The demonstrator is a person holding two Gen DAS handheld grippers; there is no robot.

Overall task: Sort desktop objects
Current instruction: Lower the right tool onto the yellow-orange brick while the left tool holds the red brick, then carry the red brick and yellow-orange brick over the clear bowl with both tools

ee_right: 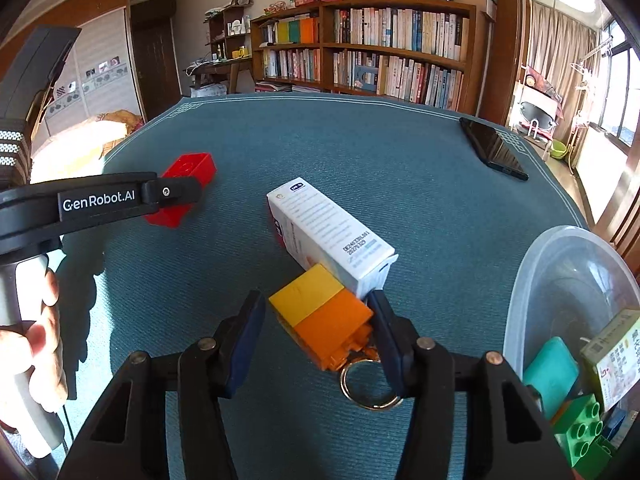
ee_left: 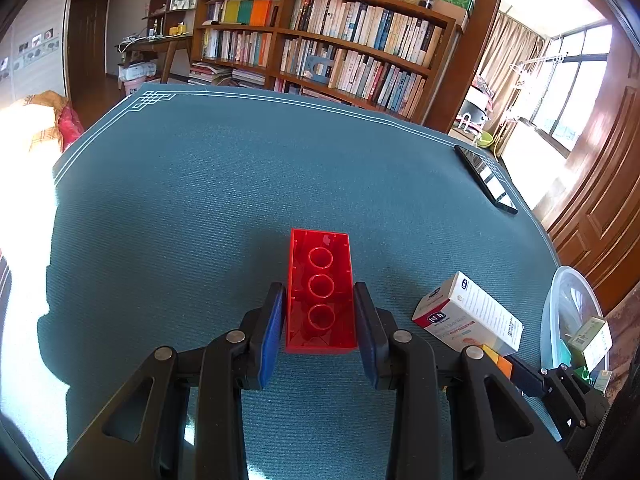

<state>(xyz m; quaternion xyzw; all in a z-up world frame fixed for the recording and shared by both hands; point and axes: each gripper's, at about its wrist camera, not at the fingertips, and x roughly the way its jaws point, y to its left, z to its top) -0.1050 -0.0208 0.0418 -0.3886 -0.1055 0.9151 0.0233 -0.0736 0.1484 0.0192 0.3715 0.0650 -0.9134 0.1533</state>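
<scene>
"GenRobot.AI" on left gripper (ee_right: pixel 182 194) beside red brick (ee_right: pixel 188 176).

Brick (ee_left: pixel 320 292) left of carton (ee_left: pixel 468 314); tub (ee_right: pixel 560 264) right; phone (ee_right: pixel 494 148) behind.

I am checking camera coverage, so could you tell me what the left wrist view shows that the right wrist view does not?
Only the left wrist view shows the red block's hollow underside between the left gripper's open fingers. Only the right wrist view shows the key ring on the yellow-orange block and the green brick. Both show the white box, phone and plastic tub.
</scene>
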